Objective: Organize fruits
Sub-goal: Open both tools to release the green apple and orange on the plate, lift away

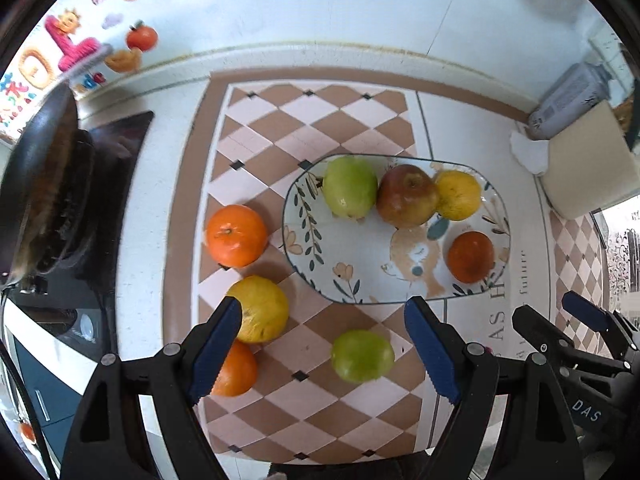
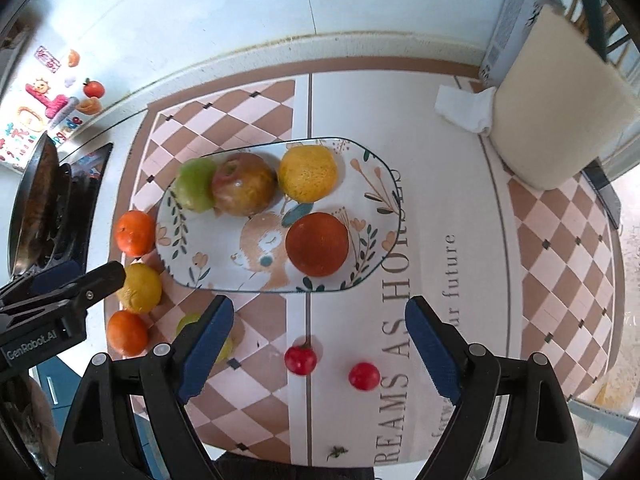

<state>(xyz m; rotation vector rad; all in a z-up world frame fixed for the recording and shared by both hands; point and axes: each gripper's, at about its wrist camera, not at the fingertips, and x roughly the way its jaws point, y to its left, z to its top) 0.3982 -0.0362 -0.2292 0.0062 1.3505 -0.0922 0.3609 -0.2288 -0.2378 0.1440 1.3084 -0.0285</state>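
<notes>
On the checkered mat point(image 1: 256, 148), a smooth green apple point(image 1: 362, 356) is lying below and between the spread blue pads of the left gripper point(image 1: 324, 344), untouched. The right gripper point(image 2: 320, 340) is likewise standing wide and empty above two glossy red cherry tomatoes point(image 2: 301, 359). Beyond both, the oval floral ceramic plate point(image 1: 352, 256) is holding a green apple, a reddish apple point(image 1: 406, 196), a dimpled yellow citrus and a dark orange point(image 1: 470, 257). Two oranges and a yellow citrus point(image 1: 260, 308) are sitting left of it.

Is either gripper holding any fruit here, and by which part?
Nothing is held. The left gripper and right gripper both hang above the mat with open, empty jaws.
</notes>
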